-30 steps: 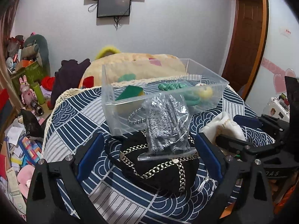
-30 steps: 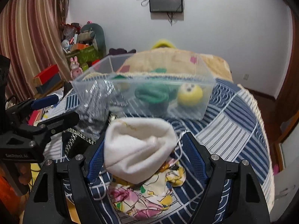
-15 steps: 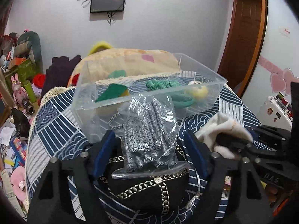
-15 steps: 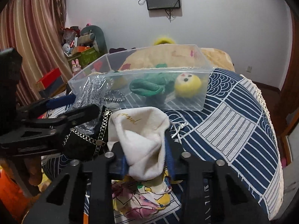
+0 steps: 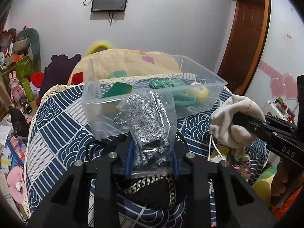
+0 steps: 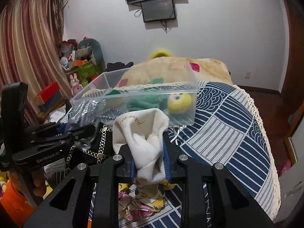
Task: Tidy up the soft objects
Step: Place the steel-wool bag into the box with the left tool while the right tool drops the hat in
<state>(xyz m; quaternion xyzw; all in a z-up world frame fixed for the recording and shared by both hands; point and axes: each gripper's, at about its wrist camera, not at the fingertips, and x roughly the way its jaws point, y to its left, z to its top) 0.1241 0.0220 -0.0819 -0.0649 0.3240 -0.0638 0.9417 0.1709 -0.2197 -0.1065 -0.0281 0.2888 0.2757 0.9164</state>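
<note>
My left gripper (image 5: 151, 152) is shut on a clear plastic bag of grey knit cloth (image 5: 150, 119), lifted above a black bag with a gold chain (image 5: 152, 190). My right gripper (image 6: 149, 152) is shut on a white cloth pouch (image 6: 141, 131) with gold lettering, raised above a flowered cloth (image 6: 140, 203). The pouch also shows at the right of the left wrist view (image 5: 231, 117). A clear plastic box (image 5: 152, 95) stands just beyond both grippers on the blue patterned cloth; it holds green soft items, a yellow plush ball (image 6: 179, 101) and a bead bracelet (image 5: 119, 118).
The blue and white patterned tablecloth (image 6: 228, 133) covers a round table with a lace edge at the right. A beige cushion (image 5: 129, 60) lies behind the box. Toys, boxes and clutter (image 5: 17, 87) fill the floor at the left. A wooden door (image 5: 245, 28) stands at the right.
Both grippers have closed on their items and lifted them: the left on the bagged grey cloth, the right on the white pouch. Both have risen and moved closer to the clear box.
</note>
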